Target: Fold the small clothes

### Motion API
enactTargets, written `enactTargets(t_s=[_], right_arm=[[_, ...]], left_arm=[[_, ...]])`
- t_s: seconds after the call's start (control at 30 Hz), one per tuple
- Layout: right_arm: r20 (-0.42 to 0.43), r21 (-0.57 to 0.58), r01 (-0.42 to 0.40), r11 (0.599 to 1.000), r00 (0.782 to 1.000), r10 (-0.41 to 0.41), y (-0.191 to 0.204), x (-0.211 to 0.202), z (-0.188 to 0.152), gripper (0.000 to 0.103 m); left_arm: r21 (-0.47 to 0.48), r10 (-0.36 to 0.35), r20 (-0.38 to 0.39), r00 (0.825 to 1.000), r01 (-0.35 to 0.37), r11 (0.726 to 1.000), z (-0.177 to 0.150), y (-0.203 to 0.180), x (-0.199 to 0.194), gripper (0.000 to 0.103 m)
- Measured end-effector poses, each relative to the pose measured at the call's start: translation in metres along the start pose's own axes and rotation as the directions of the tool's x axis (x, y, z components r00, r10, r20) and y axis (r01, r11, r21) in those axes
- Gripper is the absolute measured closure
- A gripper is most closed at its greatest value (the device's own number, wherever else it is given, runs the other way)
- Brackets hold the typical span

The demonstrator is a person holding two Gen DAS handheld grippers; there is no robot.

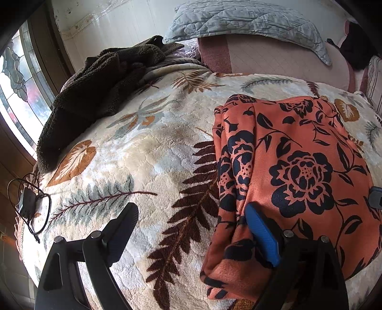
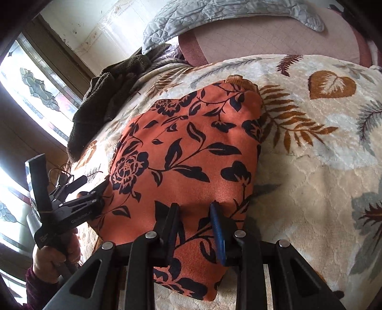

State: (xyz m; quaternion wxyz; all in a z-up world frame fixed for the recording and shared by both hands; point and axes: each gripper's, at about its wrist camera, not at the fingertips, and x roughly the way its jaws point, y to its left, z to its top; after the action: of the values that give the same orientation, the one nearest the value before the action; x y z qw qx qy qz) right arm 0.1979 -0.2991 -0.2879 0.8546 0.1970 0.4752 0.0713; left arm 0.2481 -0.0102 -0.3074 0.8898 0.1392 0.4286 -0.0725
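Observation:
An orange garment with a dark floral print (image 1: 293, 167) lies folded on the leaf-patterned blanket (image 1: 143, 147); it also shows in the right wrist view (image 2: 186, 147). My left gripper (image 1: 191, 221) is open wide at the garment's left edge, with its blue-padded finger (image 1: 262, 231) resting on the cloth and the other finger over the blanket. It also shows in the right wrist view (image 2: 95, 193). My right gripper (image 2: 194, 214) is open with a narrow gap, both fingers over the garment's near edge, not pinching cloth.
A dark brown fleece garment (image 1: 95, 95) lies at the far left of the bed. A grey quilted pillow (image 1: 238, 21) and a pink mattress (image 1: 274, 59) are behind. A black cable and charger (image 1: 26, 202) lie at the left bed edge, by a window (image 1: 16, 83).

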Motion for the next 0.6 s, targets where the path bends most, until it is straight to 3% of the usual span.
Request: enactTargets(t_s=[0.33,0.6], right_arm=[[0.045,-0.006,-0.023,1.000,0.999,0.024,0.004,-0.012,0.008,0.073],[-0.009,-0.031,0.000,1.000,1.000,0.000,0.004,0.008,0.007,0.072]], left_arm=[[0.003,0.007,0.001,1.000,-0.007,1.000,0.001,-0.001,0.001,0.012],[0.003,0.012,0.001,1.000,-0.012,1.000,0.002,-0.001,0.002,0.012]])
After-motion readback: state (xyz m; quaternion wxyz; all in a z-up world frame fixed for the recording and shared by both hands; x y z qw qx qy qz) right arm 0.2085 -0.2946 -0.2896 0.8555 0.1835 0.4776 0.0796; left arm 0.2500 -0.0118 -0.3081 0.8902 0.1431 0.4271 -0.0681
